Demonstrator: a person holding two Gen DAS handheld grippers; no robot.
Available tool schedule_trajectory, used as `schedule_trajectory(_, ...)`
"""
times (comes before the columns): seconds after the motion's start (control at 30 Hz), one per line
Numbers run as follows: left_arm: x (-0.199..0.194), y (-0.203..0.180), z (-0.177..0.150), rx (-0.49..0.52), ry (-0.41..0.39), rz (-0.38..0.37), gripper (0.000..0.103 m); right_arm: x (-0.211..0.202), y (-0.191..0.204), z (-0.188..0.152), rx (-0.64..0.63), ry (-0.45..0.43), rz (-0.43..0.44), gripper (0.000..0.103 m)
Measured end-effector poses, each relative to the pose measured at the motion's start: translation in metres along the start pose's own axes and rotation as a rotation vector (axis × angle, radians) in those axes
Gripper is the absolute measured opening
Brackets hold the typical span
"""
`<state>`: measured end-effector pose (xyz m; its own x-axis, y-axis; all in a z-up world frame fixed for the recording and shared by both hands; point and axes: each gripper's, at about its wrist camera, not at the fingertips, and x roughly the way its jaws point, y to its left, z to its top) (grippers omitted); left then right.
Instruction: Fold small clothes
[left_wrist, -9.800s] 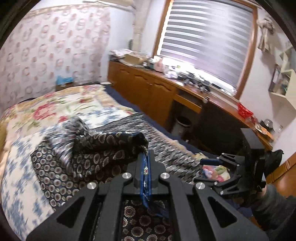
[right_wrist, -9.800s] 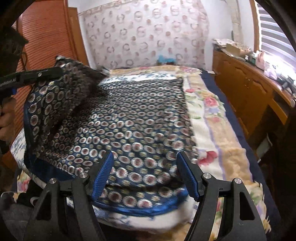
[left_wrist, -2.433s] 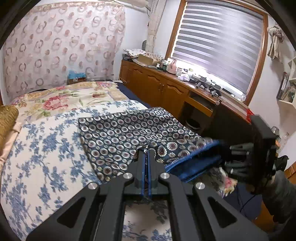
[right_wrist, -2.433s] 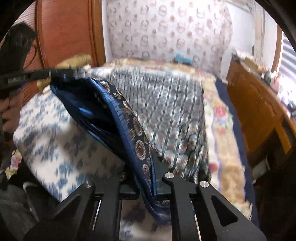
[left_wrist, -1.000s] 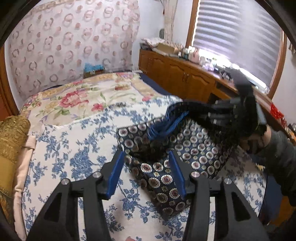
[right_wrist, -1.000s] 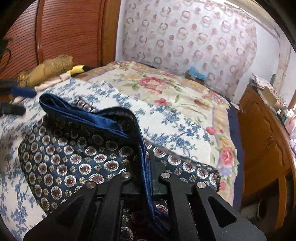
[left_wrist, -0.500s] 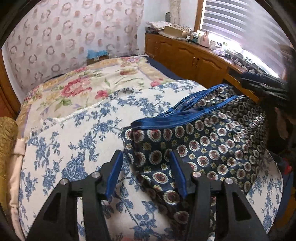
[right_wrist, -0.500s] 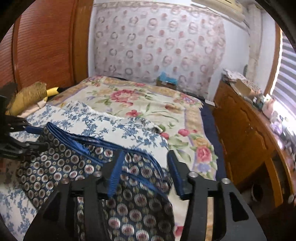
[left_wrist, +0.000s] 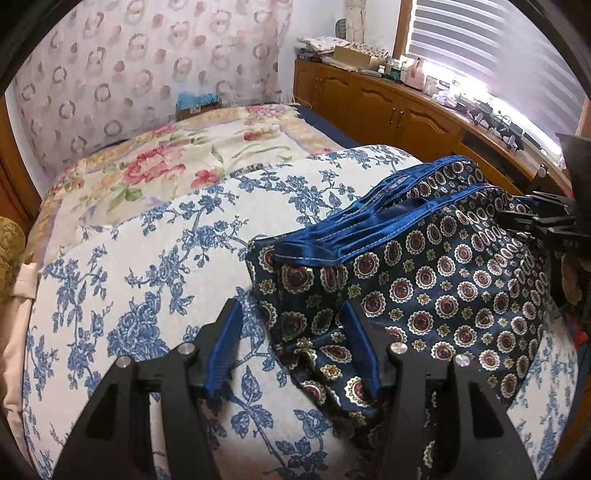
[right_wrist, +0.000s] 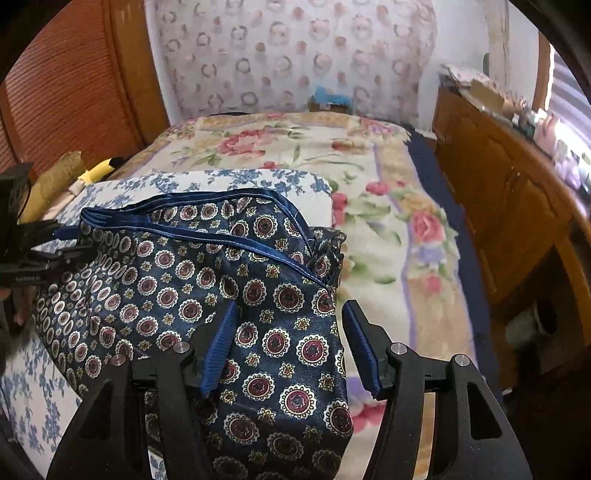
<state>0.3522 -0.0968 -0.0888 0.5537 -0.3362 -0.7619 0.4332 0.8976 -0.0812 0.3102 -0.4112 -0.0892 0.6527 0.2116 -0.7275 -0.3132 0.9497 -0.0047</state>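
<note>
The left gripper (left_wrist: 291, 345) is hovering with its jaws spread, gripping nothing, its blue pads (left_wrist: 223, 350) straddling the near left corner of the folded patterned garment (left_wrist: 424, 291). That garment is lying on the blue-flowered quilt (left_wrist: 147, 266) covering the bed's near end. The right gripper (right_wrist: 290, 345) is likewise hanging released over the garment's right edge.

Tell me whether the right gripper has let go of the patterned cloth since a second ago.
Yes. The right gripper has opened and now hovers over the patterned cloth, which lies folded on the blue-flowered quilt.
</note>
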Motion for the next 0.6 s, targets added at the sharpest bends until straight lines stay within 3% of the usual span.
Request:
schedule_trajectory(0.47, 0.001, 0.000, 0.003, 0.005, 0.004, 0.007, 0.061, 0.017, 0.005, -0.001, 0.027, 0.022, 0.061, 0.060)
schedule_trajectory(0.6, 0.002, 0.000, 0.003, 0.005, 0.003, 0.004, 0.061, 0.017, 0.009, -0.002, 0.021, 0.016, 0.078, 0.049)
